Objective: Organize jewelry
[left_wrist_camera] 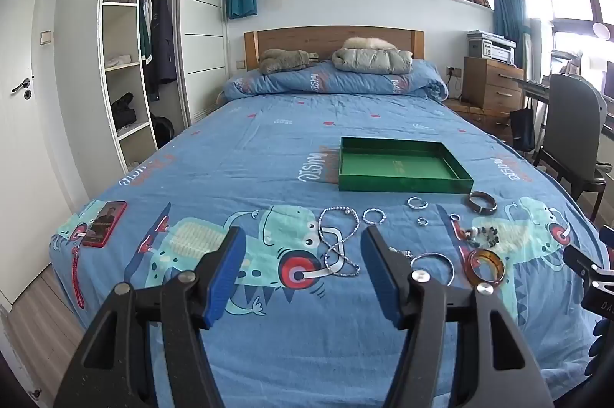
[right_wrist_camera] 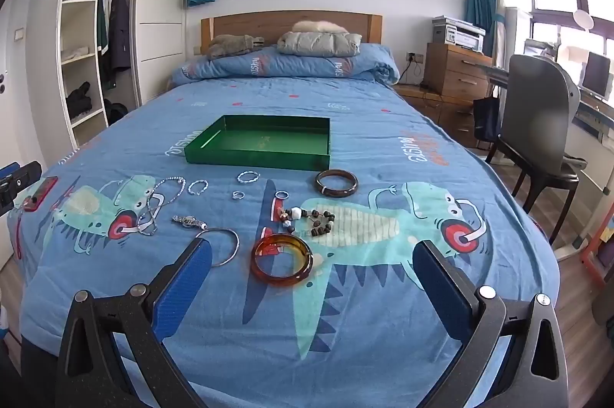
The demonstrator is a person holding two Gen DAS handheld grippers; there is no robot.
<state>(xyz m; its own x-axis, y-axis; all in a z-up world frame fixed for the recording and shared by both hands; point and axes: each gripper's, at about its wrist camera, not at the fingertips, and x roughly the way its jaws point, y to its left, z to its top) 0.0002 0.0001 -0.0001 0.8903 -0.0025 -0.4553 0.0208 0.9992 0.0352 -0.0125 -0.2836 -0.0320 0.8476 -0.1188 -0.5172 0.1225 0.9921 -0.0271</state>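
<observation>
An empty green tray (left_wrist_camera: 403,186) (right_wrist_camera: 253,154) lies on the blue bed. Jewelry is spread in front of it: a silver necklace (left_wrist_camera: 337,243) (right_wrist_camera: 161,200), an amber bangle (left_wrist_camera: 485,266) (right_wrist_camera: 281,258), a dark bangle (left_wrist_camera: 482,202) (right_wrist_camera: 336,183), a thin silver bangle (left_wrist_camera: 433,264) (right_wrist_camera: 220,246), a bead bracelet (left_wrist_camera: 481,235) (right_wrist_camera: 312,218), a watch (right_wrist_camera: 189,222) and small silver rings (left_wrist_camera: 417,203) (right_wrist_camera: 248,176). My left gripper (left_wrist_camera: 303,273) is open above the necklace. My right gripper (right_wrist_camera: 312,287) is open wide just before the amber bangle.
A red phone (left_wrist_camera: 104,223) lies at the bed's left edge. A folded duvet (right_wrist_camera: 284,66) and clothes sit by the headboard. A chair (right_wrist_camera: 537,124) and drawers (right_wrist_camera: 454,70) stand to the right, a wardrobe (left_wrist_camera: 134,35) to the left.
</observation>
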